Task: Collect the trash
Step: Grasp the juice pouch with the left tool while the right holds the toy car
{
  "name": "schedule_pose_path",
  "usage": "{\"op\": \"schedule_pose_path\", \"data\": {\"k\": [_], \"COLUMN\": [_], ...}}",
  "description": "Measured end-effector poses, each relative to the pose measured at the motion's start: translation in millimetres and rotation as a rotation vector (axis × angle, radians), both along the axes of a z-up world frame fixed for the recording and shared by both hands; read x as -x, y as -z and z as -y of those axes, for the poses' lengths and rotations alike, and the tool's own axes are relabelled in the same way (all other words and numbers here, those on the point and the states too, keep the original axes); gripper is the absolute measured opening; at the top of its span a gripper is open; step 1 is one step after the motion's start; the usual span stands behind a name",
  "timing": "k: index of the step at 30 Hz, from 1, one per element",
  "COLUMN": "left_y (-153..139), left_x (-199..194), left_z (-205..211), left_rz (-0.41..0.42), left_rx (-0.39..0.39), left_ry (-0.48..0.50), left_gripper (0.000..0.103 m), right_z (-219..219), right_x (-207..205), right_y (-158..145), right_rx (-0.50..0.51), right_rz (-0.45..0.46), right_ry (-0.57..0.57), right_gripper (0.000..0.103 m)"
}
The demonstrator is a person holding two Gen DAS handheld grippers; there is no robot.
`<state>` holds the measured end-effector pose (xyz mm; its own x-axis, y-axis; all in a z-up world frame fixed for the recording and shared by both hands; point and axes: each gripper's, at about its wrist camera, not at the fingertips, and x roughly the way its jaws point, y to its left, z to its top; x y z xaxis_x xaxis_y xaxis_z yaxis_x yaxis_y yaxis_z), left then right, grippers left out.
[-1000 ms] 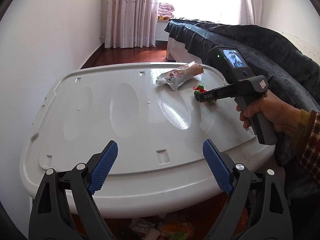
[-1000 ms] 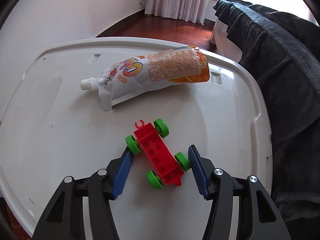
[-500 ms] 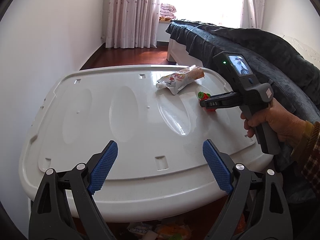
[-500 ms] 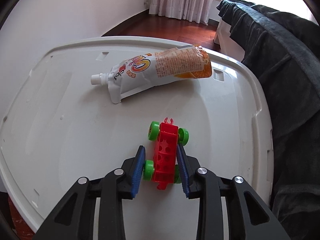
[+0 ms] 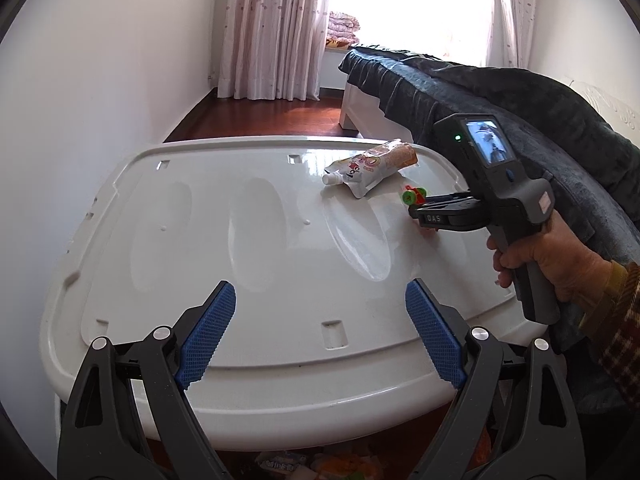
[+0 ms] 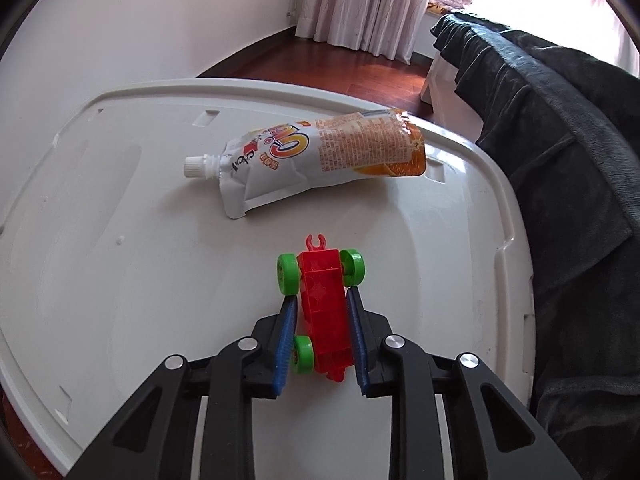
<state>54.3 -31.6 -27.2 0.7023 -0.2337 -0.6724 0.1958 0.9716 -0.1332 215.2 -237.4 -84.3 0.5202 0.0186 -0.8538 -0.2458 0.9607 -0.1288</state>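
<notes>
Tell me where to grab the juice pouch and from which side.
Grip the pouch across its flat middle, likely from above, one finger on each long edge. It lies flat on the table, spout toward the wall and orange bottom toward the bed, so its long edges are open. The open left claw is free; the right claw is shut on the toy car.

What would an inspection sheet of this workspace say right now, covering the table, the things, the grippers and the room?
Surface: white plastic table, glossy, moulded hollows.
Job's things: spouted drink pouch lying flat, cap on, near the far edge.
Clutter: red toy car with green wheels; wrappers on the floor under the table.
Grippers: right gripper shut on the toy car; left gripper open, holding nothing, at the near edge.
Cables: nothing seen.
Surroundings: dark blanket over furniture, curtains, wooden floor.
</notes>
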Motion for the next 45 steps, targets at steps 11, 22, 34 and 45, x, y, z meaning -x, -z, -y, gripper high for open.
{"op": "schedule_pose_path", "data": {"k": [11, 22, 34, 45], "left_y": [-10, 6, 41, 68], "left_x": [-31, -150, -260, -280], "left_z": [11, 65, 131, 135], "left_rz": [0.017, -0.055, -0.061, -0.147], "left_rx": [-0.002, 0.036, -0.151, -0.187], "left_ry": [0.044, 0.409, 0.563, 0.432], "left_gripper": [0.085, 0.085, 0.085, 0.060], "right_z": [21, 49, 57, 53], "right_x": [26, 52, 46, 46], "right_y": [-36, -78, -84, -83], "right_rx": [-0.044, -0.110, -0.156, -0.142], "right_rz": [0.065, 0.153, 0.192, 0.201], "right_ry": [-0.010, -0.008, 0.004, -0.004], "right_gripper": [0.020, 0.020, 0.020, 0.020]}}
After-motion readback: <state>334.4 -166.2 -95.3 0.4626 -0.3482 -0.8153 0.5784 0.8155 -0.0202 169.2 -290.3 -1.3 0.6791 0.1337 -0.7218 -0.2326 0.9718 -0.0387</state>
